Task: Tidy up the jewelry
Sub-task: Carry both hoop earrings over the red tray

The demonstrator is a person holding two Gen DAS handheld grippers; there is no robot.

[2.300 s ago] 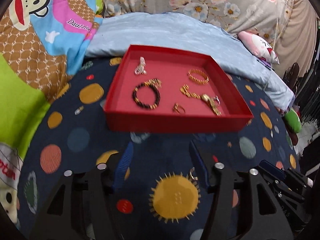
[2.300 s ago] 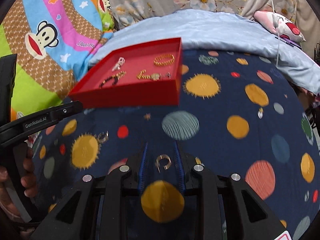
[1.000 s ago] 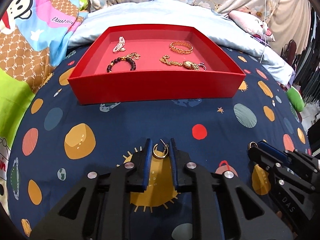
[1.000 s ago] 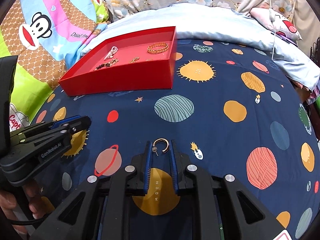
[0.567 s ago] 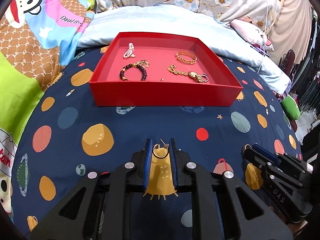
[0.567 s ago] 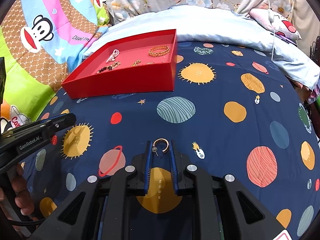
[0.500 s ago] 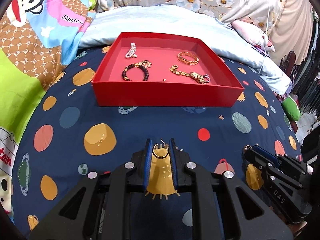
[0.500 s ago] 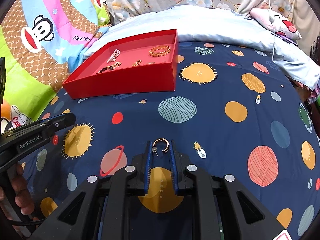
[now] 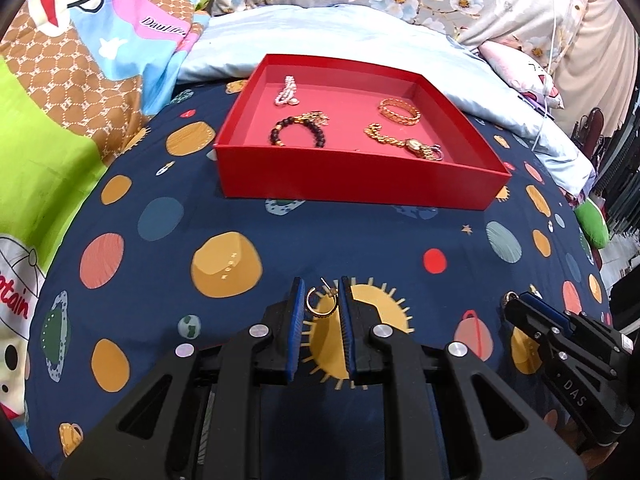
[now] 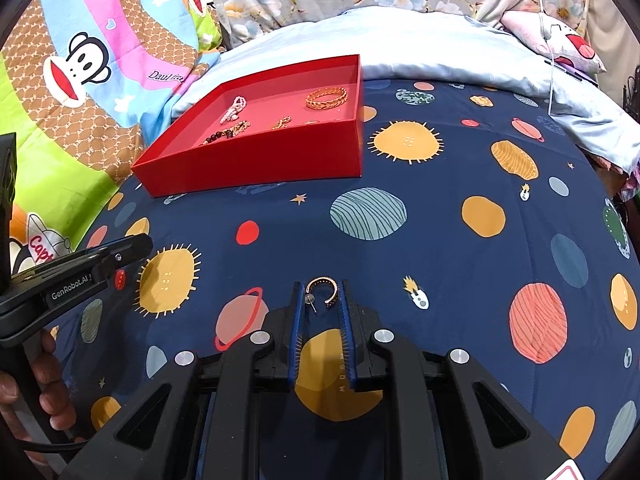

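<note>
Nearest in the left wrist view, the left tongs [image 9: 320,300] are closed down to a narrow gap on a plain gold hoop earring [image 9: 321,303], pinched across its width between the blue pads with its post poking up toward 12 o'clock. In the right wrist view the right tongs [image 10: 320,294] are equally narrow and grip a studded hoop earring [image 10: 323,291], its open arc toward 12 o'clock and its pin hanging down at 7 o'clock. Both pieces look very light, stiff and small, with smooth curved metal that could twist or squirt out of a pinch; the thin posts seem the part likeliest to bend, so the hold belongs on the hoop band, as it is now, with gentle pressure. Both tongs tilt steeply down over the planet-print bed cover [image 10: 480,160], well clear of it. A hand [image 10: 48,392] holds the left tool's handle at 8 o'clock in the right view. Farther off, at 12 o'clock in the left view and 11 o'clock in the right, the red tray [image 9: 360,176] sits on the bed, already holding a beaded bracelet [image 9: 298,130], a gold watch [image 9: 404,142], a gold bangle [image 9: 400,110] and a pearl piece [image 9: 287,90].
</note>
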